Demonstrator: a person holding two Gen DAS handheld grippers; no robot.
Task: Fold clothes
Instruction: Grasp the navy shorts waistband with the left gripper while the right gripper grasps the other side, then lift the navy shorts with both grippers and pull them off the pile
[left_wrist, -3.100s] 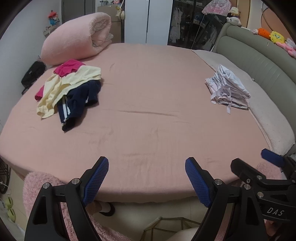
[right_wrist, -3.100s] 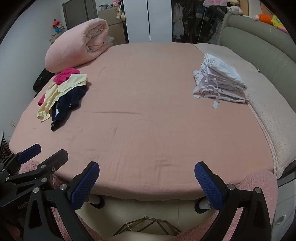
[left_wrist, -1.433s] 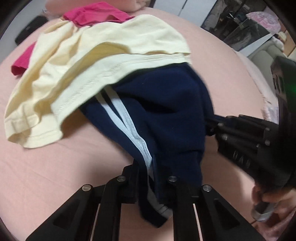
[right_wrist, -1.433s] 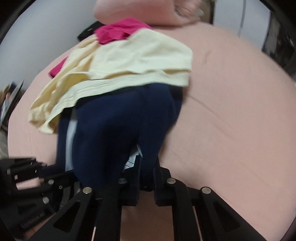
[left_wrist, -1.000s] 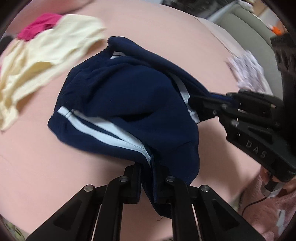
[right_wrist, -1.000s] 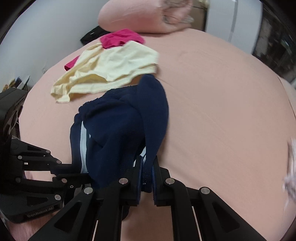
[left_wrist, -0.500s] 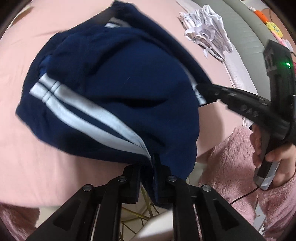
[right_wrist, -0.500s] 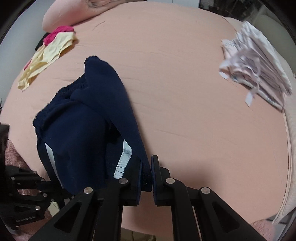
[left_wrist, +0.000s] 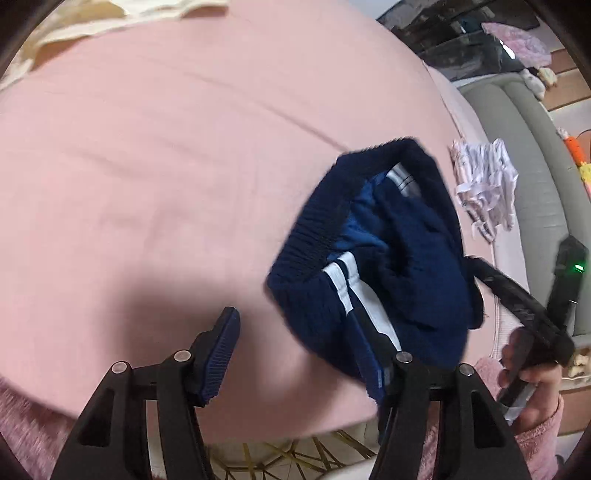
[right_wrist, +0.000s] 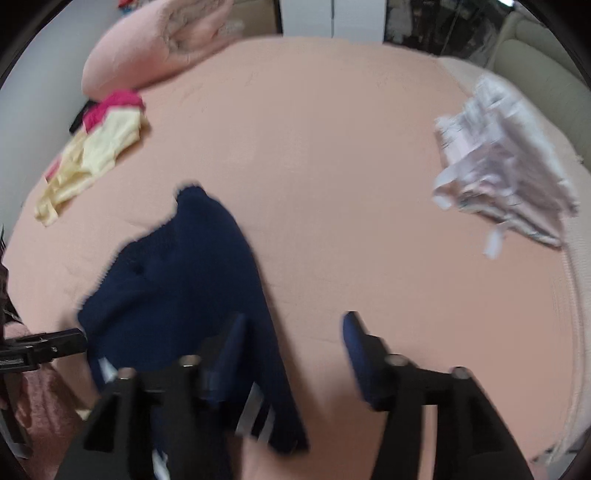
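Navy shorts with white side stripes (left_wrist: 380, 258) lie crumpled on the pink bed (left_wrist: 147, 166) near its front edge. My left gripper (left_wrist: 295, 350) is opening, its pads apart. The shorts rest against its right finger (left_wrist: 369, 354), and only sheet shows in the gap. In the right wrist view the shorts (right_wrist: 177, 280) drape over the left finger (right_wrist: 229, 347) of my right gripper (right_wrist: 293, 350). It is opening too, and its pads press on nothing. A hand (left_wrist: 528, 373) holds the right gripper (left_wrist: 517, 306) just right of the shorts.
A folded white stack (right_wrist: 502, 177) sits at the bed's right side by the grey headboard (left_wrist: 524, 155). A yellow garment (right_wrist: 96, 155) and a pink one (right_wrist: 110, 103) lie far left below a rolled pink duvet (right_wrist: 159, 48). Bare sheet (right_wrist: 332, 147) fills the middle.
Both grippers were shut on the navy shorts and carried them from the left pile to the bed's near edge. Both jaws have since opened and the shorts have dropped onto the sheet.
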